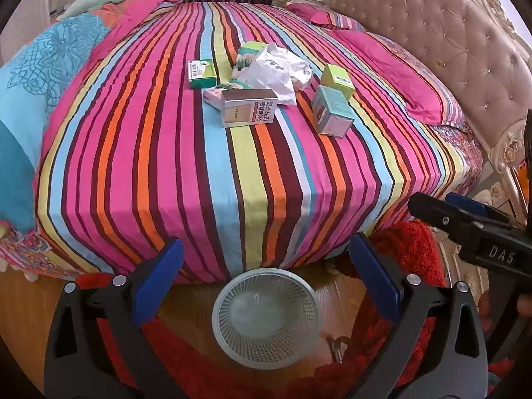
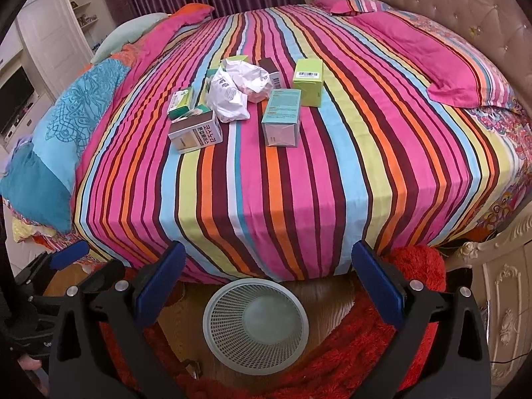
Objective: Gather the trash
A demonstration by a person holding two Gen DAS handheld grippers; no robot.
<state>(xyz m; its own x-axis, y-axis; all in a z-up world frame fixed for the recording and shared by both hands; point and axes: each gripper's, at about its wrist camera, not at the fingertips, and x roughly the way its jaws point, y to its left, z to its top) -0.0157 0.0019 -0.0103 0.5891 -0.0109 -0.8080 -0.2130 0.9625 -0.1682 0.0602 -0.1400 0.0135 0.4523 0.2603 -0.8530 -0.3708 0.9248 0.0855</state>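
Several small cardboard boxes and a crumpled white paper bag [image 1: 277, 73] [image 2: 237, 89] lie in a loose pile on the striped bed [image 1: 199, 183] [image 2: 299, 183]. Among them are a brown-and-white box [image 1: 249, 108] [image 2: 194, 133], a teal box [image 1: 332, 113] [image 2: 282, 118] and a lime box [image 1: 337, 81] [image 2: 309, 81]. A white mesh wastebasket [image 1: 267, 312] [image 2: 256, 321] stands empty on the floor at the bed's foot. My left gripper [image 1: 266, 266] and right gripper [image 2: 267, 269] are both open and empty, above the basket, short of the bed.
Pink pillows [image 2: 442, 56] lie by the tufted headboard [image 1: 449, 33] on the right. A blue quilt [image 2: 56, 133] is bunched at the left. A red shaggy rug [image 2: 332, 365] lies around the basket. The right gripper shows in the left wrist view [image 1: 472, 229].
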